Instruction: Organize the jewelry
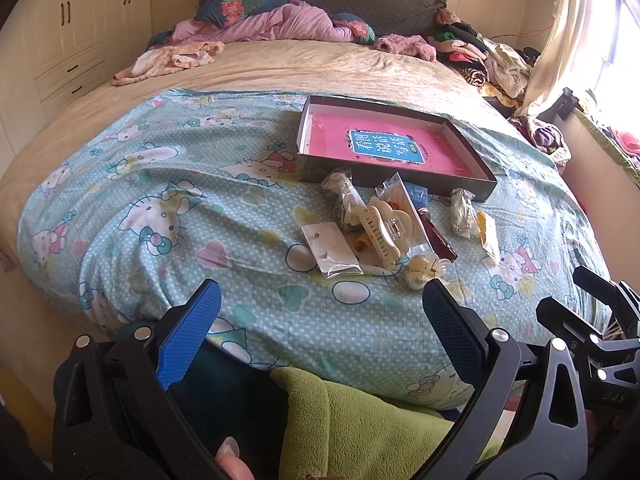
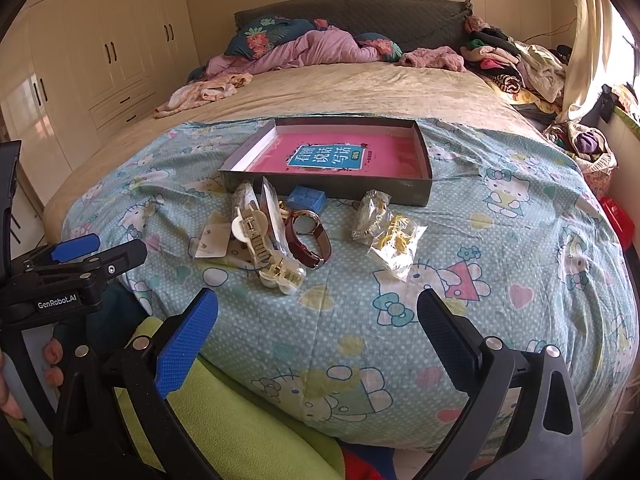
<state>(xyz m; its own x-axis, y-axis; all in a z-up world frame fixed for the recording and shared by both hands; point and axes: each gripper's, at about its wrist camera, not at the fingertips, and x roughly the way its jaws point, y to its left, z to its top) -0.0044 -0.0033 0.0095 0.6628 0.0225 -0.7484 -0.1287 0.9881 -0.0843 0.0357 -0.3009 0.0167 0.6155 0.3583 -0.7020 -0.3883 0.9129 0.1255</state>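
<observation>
Cream hair claw (image 2: 256,236) lies centre-frame; with both the left gripper (image 1: 320,320) and right gripper (image 2: 318,320) spread wide, empty, we lift it first into the box (image 2: 424,184).

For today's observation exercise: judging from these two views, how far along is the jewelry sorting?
Barely begun. Done: nothing; the box holds only its pink sheet. In hand: nothing; the left gripper and right gripper hover open. Left: the watch, hair claw and small bags lie on the bedspread.
</observation>
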